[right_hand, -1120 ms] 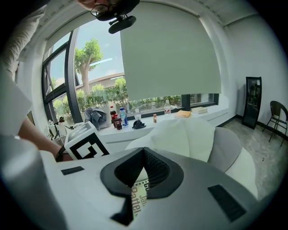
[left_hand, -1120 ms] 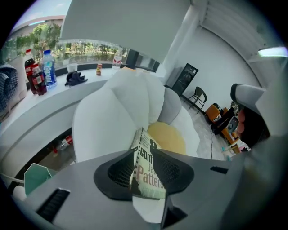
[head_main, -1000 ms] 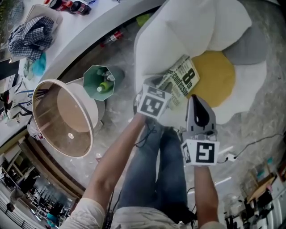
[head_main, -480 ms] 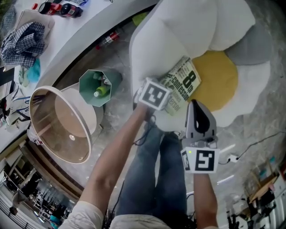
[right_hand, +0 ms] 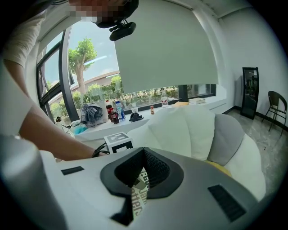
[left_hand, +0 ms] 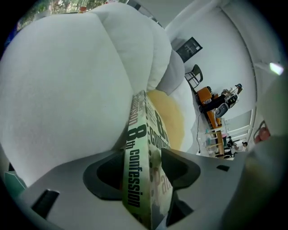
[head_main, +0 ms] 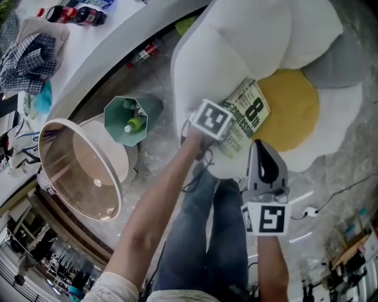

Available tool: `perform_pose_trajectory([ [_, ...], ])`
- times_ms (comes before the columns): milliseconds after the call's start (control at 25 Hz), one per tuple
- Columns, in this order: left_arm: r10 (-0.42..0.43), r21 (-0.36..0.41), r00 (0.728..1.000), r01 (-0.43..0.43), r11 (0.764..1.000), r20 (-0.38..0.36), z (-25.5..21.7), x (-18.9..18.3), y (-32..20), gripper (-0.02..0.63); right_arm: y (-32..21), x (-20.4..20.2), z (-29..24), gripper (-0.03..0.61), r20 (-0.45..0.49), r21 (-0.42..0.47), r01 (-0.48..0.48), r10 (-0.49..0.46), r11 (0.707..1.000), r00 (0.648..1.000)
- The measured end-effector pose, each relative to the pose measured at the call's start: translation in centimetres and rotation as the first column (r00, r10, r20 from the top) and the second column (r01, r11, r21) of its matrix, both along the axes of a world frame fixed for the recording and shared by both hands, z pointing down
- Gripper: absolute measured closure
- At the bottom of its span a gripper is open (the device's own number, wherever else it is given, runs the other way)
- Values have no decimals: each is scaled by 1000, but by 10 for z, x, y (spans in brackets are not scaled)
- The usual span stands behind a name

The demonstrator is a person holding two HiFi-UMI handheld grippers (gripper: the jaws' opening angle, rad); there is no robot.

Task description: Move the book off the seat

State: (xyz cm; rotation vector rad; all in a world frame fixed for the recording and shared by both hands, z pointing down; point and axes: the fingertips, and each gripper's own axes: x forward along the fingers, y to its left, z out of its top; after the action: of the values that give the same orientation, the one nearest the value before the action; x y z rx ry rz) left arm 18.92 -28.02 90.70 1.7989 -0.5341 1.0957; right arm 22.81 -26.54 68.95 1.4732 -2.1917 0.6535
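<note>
Left gripper view shows the left gripper (left_hand: 143, 158) with its two jaws spread wide, having just been opening. The one book (left_hand: 150, 121) stands spine-first between them, and a gap on the left side shows it is not pinched. Right gripper view shows the right gripper (right_hand: 142, 155) with its jaws together at the tips, a strip of the book's print visible through the hollow behind them. From the head view, the book lies on the single flower-shaped seat (head_main: 236, 41), against a white petal, its far end over the one yellow centre (head_main: 292, 109). Beside the seat stand one green bin (head_main: 150, 105) and one round table (head_main: 80, 168). Two dark bottles (head_main: 87, 15) sit on the ledge.
</note>
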Motion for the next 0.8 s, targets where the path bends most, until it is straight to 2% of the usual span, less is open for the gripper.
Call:
perform_pose_trajectory([
  [200,17,-88,1000,-17,996,-6,8,6,9,362,3,-4,5,575,0,-6,11,-11,1000,1000],
  [480,15,-46,1000,-14,999,21,-1,6,12,375,3,0,2,575,-3,-5,8,-8,1000,1000],
  [800,-19,-19,998,20,1000,56,-32,15,30,416,-1,9,-25,575,-6,35,-1,2,999,1000],
])
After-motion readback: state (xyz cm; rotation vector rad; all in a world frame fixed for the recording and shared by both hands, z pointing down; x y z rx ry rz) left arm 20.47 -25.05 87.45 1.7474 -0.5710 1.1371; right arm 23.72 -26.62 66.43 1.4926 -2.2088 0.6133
